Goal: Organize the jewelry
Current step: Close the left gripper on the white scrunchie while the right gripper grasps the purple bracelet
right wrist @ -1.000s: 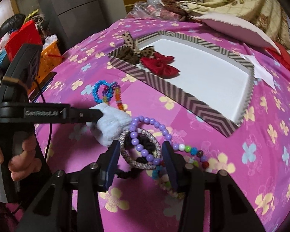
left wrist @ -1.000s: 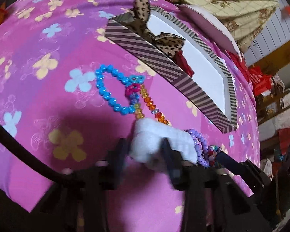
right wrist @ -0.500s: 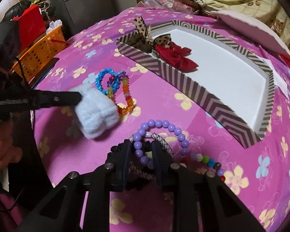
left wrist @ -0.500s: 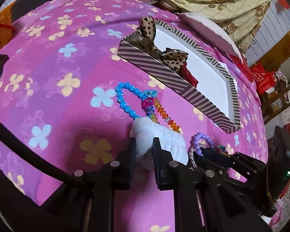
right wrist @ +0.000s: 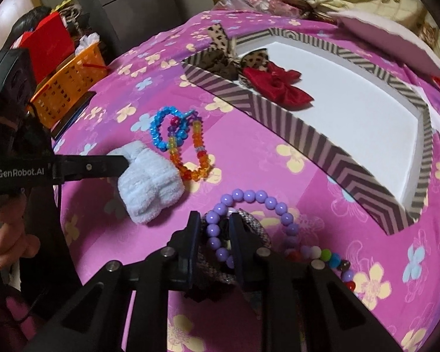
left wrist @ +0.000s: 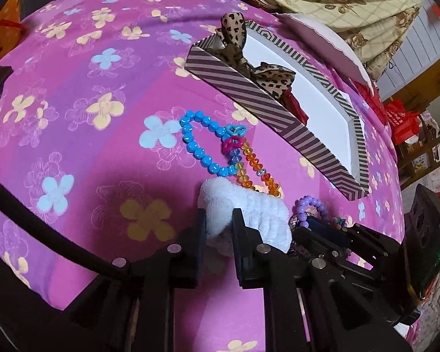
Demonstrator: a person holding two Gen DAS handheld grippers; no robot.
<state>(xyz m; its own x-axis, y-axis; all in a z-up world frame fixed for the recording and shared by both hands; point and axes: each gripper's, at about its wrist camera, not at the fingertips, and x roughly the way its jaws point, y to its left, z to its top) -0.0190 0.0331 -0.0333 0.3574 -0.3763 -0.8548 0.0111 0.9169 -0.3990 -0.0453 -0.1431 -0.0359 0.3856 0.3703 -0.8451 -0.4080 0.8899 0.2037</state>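
— So where does the left tool (left wrist: 217, 228) stand?

— It is clenched on the white fluffy scrunchie (left wrist: 243, 214), both pads pressing into its near edge. The scrunchie lies on the pink flowered cloth (left wrist: 73, 111), touching the orange end of the rainbow bead bracelet (left wrist: 249, 164), which overlaps the blue bead bracelet (left wrist: 199, 143).

— And the right tool (right wrist: 211, 234)?

— Its jaws are closing, with the purple bead bracelet (right wrist: 249, 198) and a grey braided hair band (right wrist: 253, 224) between them; the pads already press on that bundle. A string of mixed coloured beads (right wrist: 322, 253) trails off to the right of it.

— How far apart are the two?

— Close. In the left wrist view the right tool sits just beside the scrunchie, to its right.

— And the box?

— The striped box (right wrist: 308, 143) lies beyond the bracelets, holding a leopard bow (right wrist: 220, 58) and a red bow (right wrist: 278, 83) at its far-left end.
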